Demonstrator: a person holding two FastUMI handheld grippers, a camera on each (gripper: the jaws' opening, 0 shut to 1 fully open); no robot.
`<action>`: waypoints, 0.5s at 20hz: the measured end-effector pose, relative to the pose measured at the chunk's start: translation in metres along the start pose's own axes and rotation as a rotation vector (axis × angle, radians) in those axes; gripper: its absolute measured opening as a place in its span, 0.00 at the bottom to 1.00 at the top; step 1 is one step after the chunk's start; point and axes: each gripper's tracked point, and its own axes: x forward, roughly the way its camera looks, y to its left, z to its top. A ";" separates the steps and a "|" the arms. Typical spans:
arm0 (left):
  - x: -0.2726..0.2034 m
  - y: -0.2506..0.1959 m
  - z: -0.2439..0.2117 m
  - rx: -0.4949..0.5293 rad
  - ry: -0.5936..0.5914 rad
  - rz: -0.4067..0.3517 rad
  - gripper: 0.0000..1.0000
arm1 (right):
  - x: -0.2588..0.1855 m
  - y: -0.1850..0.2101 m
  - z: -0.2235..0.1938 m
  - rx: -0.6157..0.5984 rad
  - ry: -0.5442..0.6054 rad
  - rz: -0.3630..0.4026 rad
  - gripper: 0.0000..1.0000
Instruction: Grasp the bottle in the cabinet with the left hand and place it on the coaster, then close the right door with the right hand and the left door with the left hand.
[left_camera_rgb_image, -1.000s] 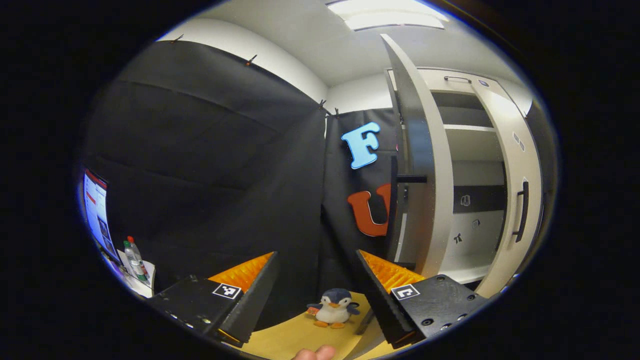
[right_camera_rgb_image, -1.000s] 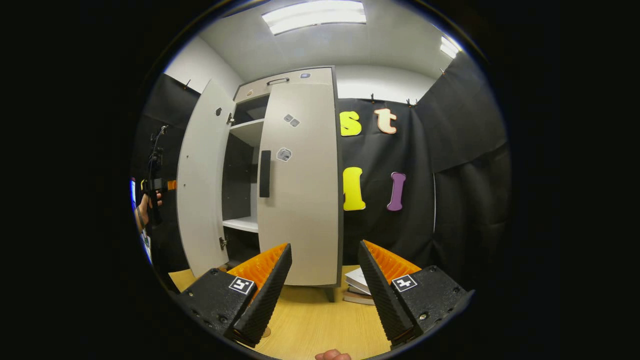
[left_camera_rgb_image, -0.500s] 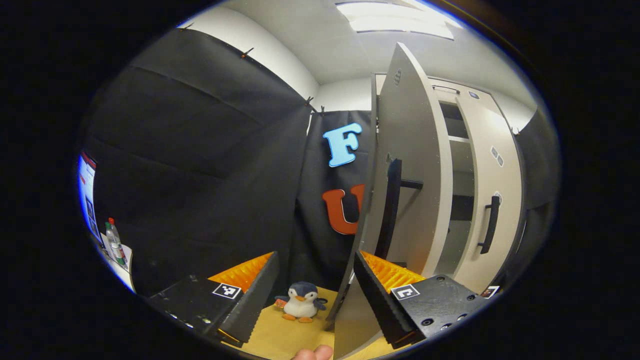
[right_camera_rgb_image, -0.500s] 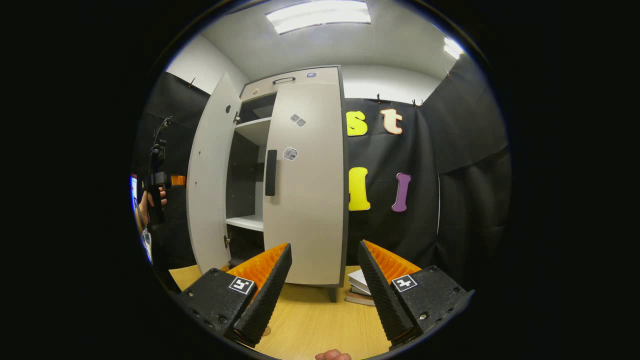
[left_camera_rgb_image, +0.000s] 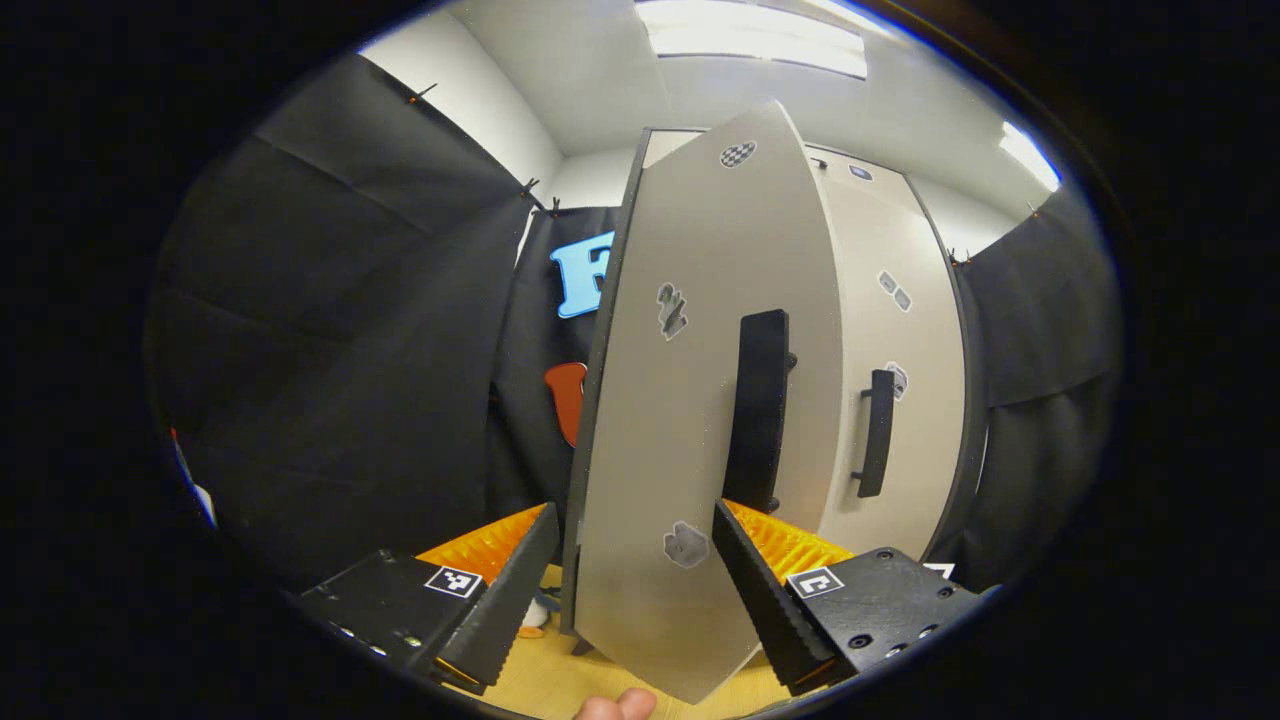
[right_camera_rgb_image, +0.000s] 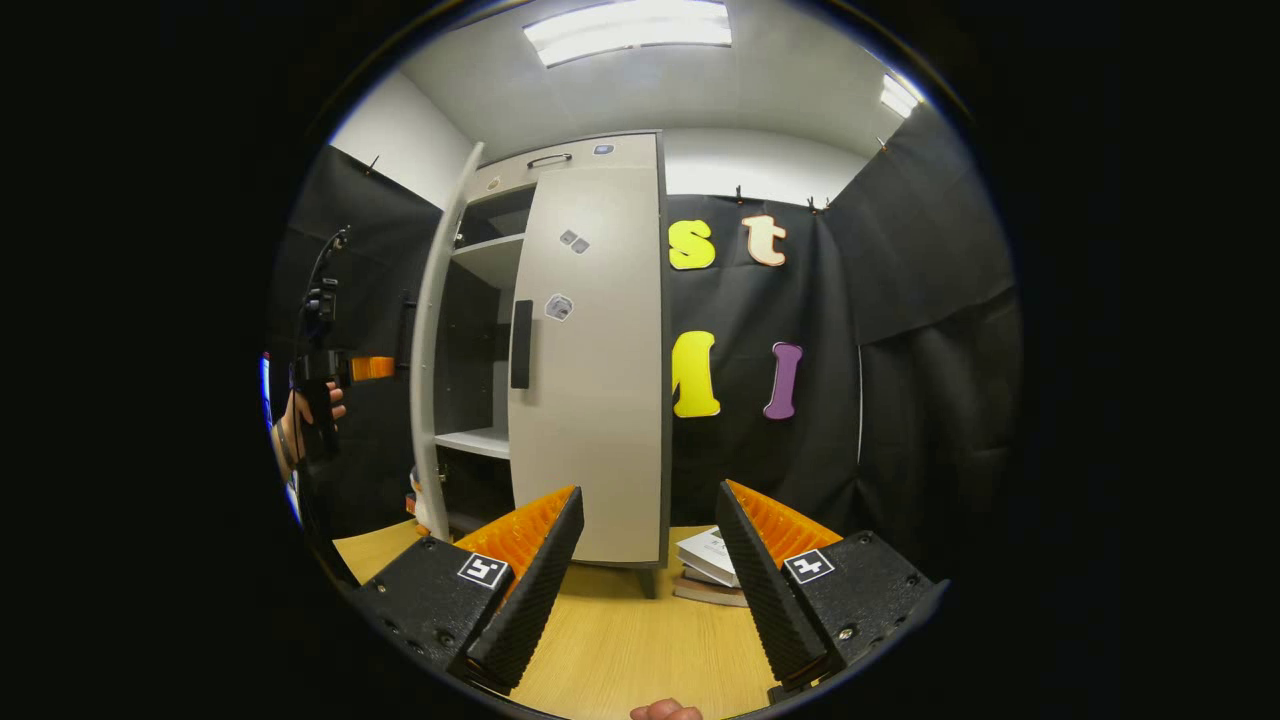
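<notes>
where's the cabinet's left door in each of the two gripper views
Left gripper view: left door, centre, close up, face-on, between the fingers.
Right gripper view: left door, left of centre, nearly edge-on, ajar.
Shared landmark: the right door's black handle.

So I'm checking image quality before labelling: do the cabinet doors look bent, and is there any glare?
Left gripper view: the grey left cabinet door bulges from fisheye distortion, and the ceiling light panel is blown out. Right gripper view: the grey right cabinet door bows only mildly, the image is sharp, and the ceiling light glares there too.
</notes>
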 end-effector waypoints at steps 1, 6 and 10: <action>0.001 -0.003 0.000 0.001 -0.004 -0.003 0.95 | -0.005 -0.004 0.000 -0.001 0.000 -0.014 0.82; -0.006 -0.022 0.005 -0.030 -0.014 -0.038 0.99 | -0.010 -0.024 -0.006 0.014 0.016 -0.069 0.82; -0.025 -0.038 0.008 -0.017 -0.041 -0.045 0.99 | -0.007 -0.015 -0.008 0.016 0.029 -0.054 0.82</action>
